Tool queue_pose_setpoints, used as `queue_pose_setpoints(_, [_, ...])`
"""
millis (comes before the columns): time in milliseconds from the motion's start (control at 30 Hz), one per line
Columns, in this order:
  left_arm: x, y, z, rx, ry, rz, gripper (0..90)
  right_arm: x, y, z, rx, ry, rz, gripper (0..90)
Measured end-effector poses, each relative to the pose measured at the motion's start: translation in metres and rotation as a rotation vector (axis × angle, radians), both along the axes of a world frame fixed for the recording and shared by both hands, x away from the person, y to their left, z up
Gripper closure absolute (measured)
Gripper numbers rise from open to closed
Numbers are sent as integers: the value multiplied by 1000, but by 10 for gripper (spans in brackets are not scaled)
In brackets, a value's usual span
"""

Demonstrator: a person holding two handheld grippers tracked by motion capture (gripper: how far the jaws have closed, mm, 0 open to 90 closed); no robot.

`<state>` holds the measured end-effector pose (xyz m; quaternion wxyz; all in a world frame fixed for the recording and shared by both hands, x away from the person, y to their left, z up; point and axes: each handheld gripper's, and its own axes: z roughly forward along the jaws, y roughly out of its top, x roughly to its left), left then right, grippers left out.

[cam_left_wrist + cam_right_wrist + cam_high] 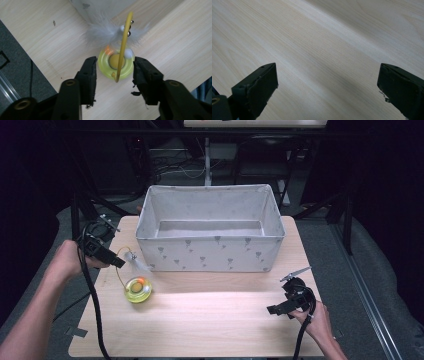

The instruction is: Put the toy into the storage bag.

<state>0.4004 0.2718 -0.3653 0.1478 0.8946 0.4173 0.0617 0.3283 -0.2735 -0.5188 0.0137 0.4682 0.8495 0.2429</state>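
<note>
While unlabelled, yellow toy [116, 65], patterned bin [210, 251]

grey fabric bin [210, 251] on wooden table [210, 320], seemingly empty.

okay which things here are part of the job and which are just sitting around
In the job: the yellow toy with its wand and feathers, between the left gripper jaws; probably the fabric bin.

Sitting around: right gripper, open over bare table; cables on the floor.
</note>
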Motion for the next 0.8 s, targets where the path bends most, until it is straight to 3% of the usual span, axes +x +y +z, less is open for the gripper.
queue_pose_setpoints(400, [2,-4,-5,48,16,-2,872,1,0,-1,4,-1,0,33])
queue_pose_setpoints(800, [-7,-9,3,69,0,-4,881,1,1,1,10,-10,6,34])
